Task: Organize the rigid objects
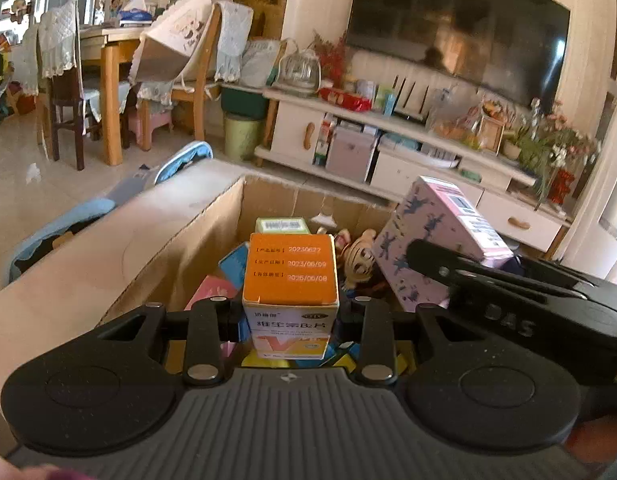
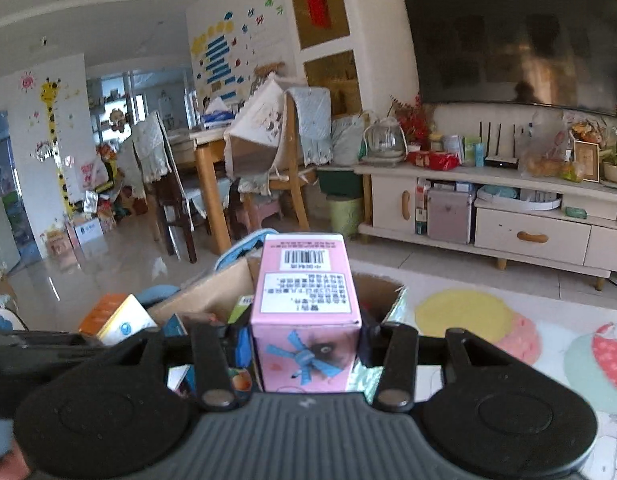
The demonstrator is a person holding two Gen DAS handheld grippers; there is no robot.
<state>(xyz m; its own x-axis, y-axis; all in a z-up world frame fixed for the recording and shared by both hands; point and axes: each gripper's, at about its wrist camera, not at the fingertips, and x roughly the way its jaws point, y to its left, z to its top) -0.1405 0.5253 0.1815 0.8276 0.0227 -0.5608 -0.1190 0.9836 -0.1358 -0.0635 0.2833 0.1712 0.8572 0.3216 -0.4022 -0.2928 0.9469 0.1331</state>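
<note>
Left wrist view gives me the biggest thing first: the open cardboard box (image 1: 212, 232), which sits just beyond and below both sets of tongs. It already carries a jumble of items, among them a striped tiger toy (image 1: 358, 258), a green-topped carton (image 1: 282, 225) and some blue and pink packs, so I judge it either the bin I am sorting out of or the one I am filling; I cannot tell which.

Next in size is the pink box (image 2: 306, 312). My right tongs (image 2: 306, 356) are clamped on its lower end, and it stands upright between the pads, barcode end away from me, lifted above the cardboard box's far corner.

Smaller is the orange vitamin box (image 1: 290, 276). My left tongs (image 1: 290, 330) are closed on its sides near the base, holding it upright over the box's middle, just left of the pink one.

As for progress, I judge two items are in hand and neither is set down. Most of the clutter in the box looks unsorted, so the greater part of the work seems left.
</note>
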